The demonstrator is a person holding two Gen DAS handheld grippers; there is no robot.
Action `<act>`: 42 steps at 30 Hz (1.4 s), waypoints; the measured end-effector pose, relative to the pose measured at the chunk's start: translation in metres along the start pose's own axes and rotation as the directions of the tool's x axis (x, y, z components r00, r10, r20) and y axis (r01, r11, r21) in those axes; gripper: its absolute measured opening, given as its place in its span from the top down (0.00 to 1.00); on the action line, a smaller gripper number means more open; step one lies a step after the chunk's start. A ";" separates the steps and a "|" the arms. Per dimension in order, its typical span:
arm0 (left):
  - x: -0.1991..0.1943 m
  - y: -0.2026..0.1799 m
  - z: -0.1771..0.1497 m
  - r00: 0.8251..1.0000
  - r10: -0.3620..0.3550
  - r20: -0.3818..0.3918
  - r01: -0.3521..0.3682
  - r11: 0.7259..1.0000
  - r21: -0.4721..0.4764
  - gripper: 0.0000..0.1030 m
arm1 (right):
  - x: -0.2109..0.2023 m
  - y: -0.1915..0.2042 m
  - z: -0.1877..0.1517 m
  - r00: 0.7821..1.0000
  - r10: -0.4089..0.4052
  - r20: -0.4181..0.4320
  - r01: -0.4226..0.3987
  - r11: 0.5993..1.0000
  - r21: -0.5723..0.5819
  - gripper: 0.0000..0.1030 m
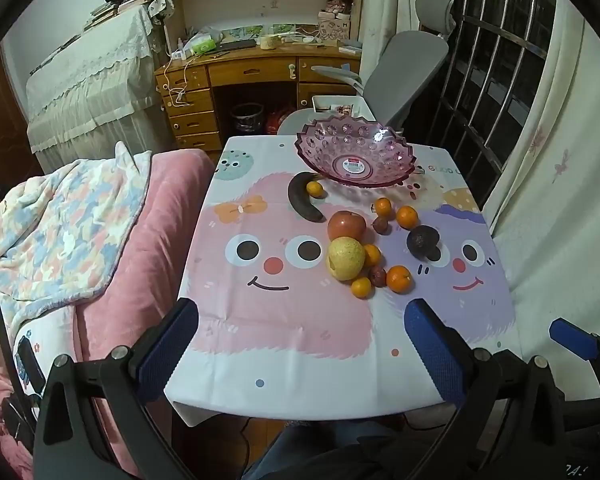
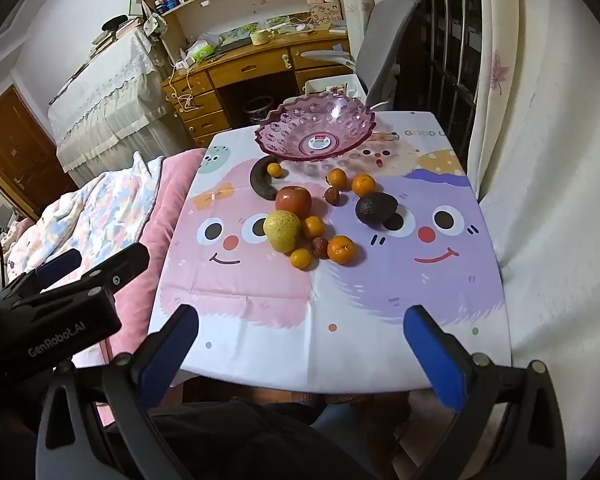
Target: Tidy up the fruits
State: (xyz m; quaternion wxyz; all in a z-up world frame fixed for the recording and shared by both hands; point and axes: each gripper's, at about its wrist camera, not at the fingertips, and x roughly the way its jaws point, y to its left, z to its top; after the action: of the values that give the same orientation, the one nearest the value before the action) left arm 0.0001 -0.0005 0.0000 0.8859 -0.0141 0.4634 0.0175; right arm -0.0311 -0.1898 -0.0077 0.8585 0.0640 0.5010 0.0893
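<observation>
An empty pink glass bowl (image 1: 354, 154) (image 2: 316, 130) stands at the table's far end. In front of it lie a blackened banana (image 1: 302, 202) (image 2: 262, 182), a red apple (image 1: 346, 225) (image 2: 293, 200), a yellow pear (image 1: 345, 258) (image 2: 282, 230), a dark avocado (image 1: 422, 241) (image 2: 375, 208), several small oranges (image 1: 399, 279) (image 2: 341, 249) and small dark red fruits (image 1: 378, 275). My left gripper (image 1: 300, 320) is open and empty above the table's near edge. My right gripper (image 2: 300, 324) is open and empty, beside it.
The table carries a cartoon-face cloth (image 1: 284, 320) (image 2: 380, 304). A bed with pink blankets (image 1: 112, 240) lies at the left. A grey office chair (image 1: 404, 76) and a wooden desk (image 1: 252, 68) stand behind. Curtains (image 1: 560, 200) hang at the right.
</observation>
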 end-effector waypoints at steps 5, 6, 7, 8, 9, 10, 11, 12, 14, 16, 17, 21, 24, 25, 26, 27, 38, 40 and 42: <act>0.000 0.000 -0.001 1.000 -0.004 -0.001 0.004 1.000 -0.002 0.01 | 0.000 0.000 0.000 1.000 -0.003 0.000 0.003 1.000 -0.001 0.00; 0.000 0.000 -0.001 1.000 -0.004 -0.001 0.004 1.000 -0.002 0.01 | 0.000 0.000 0.001 1.000 -0.003 -0.001 0.003 1.000 -0.001 0.00; 0.000 0.000 -0.001 1.000 -0.003 -0.002 0.003 1.000 -0.003 0.01 | 0.000 0.000 0.001 1.000 -0.003 0.000 0.003 1.000 -0.001 0.00; 0.000 0.000 0.000 1.000 -0.003 0.000 0.003 1.000 -0.003 0.01 | 0.000 0.000 0.001 1.000 -0.003 0.000 0.003 1.000 -0.001 0.00; 0.000 0.000 0.000 1.000 -0.003 0.000 0.003 1.000 -0.004 0.01 | 0.000 0.000 0.001 1.000 -0.003 0.000 0.003 1.000 -0.001 0.00; 0.000 0.000 0.000 1.000 -0.003 0.000 0.003 1.000 -0.002 0.01 | 0.000 0.000 0.001 1.000 -0.003 0.000 0.003 1.000 -0.001 0.00; 0.000 0.000 0.000 1.000 -0.003 -0.001 0.003 1.000 -0.003 0.01 | 0.000 0.000 0.001 1.000 -0.004 0.000 0.004 1.000 0.000 0.00; 0.000 0.000 0.000 1.000 -0.002 -0.002 0.002 1.000 -0.004 0.01 | 0.000 0.000 0.001 1.000 -0.004 0.000 0.004 1.000 0.000 0.00; -0.001 0.000 0.000 1.000 -0.002 -0.002 0.002 1.000 -0.006 0.01 | 0.000 0.001 0.001 1.000 -0.005 0.000 0.005 1.000 0.000 0.00; 0.000 0.000 0.000 1.000 -0.004 -0.001 0.004 1.000 -0.001 0.01 | 0.001 0.001 0.002 1.000 -0.005 0.000 0.005 1.000 0.000 0.00; 0.000 0.000 0.000 1.000 -0.004 -0.001 0.004 1.000 -0.002 0.01 | 0.001 0.001 0.002 1.000 -0.005 0.000 0.005 1.000 0.000 0.00; 0.000 0.000 0.000 1.000 -0.003 -0.002 0.003 1.000 -0.002 0.01 | 0.002 0.000 0.003 1.000 -0.006 -0.001 0.006 1.000 0.000 0.00; 0.000 0.000 0.000 1.000 -0.003 -0.002 0.003 1.000 -0.001 0.01 | 0.003 0.001 0.003 1.000 -0.007 -0.002 0.007 1.000 0.001 0.00; 0.000 0.000 0.000 1.000 -0.003 -0.002 0.003 1.000 -0.001 0.01 | 0.004 0.002 0.003 1.000 -0.007 -0.003 0.007 1.000 0.001 0.00; 0.000 0.000 0.000 1.000 -0.003 -0.002 0.003 1.000 -0.001 0.01 | 0.005 0.002 0.002 1.000 -0.008 -0.003 0.008 1.000 0.002 0.00; 0.000 0.000 0.000 1.000 -0.004 -0.003 0.004 1.000 -0.001 0.01 | 0.006 0.003 0.002 1.000 -0.007 -0.003 0.007 1.000 0.001 0.00; 0.002 0.001 -0.001 1.000 -0.011 -0.012 0.011 1.000 -0.003 0.01 | 0.001 -0.005 0.007 1.000 -0.016 -0.018 0.016 1.000 0.011 0.00; 0.006 0.003 -0.002 1.000 -0.016 -0.013 0.016 1.000 -0.006 0.01 | 0.015 -0.003 0.007 1.000 -0.023 -0.022 0.023 1.000 0.008 0.00; 0.011 0.011 -0.001 1.000 -0.025 -0.015 0.025 1.000 -0.003 0.01 | 0.015 0.001 0.007 0.999 -0.030 -0.021 0.030 1.000 0.005 0.00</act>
State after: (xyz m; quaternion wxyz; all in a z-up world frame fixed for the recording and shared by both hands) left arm 0.0054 0.0111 -0.0096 0.8824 -0.0213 0.4699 0.0069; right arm -0.0178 -0.1860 -0.0164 0.8542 0.0576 0.5112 0.0759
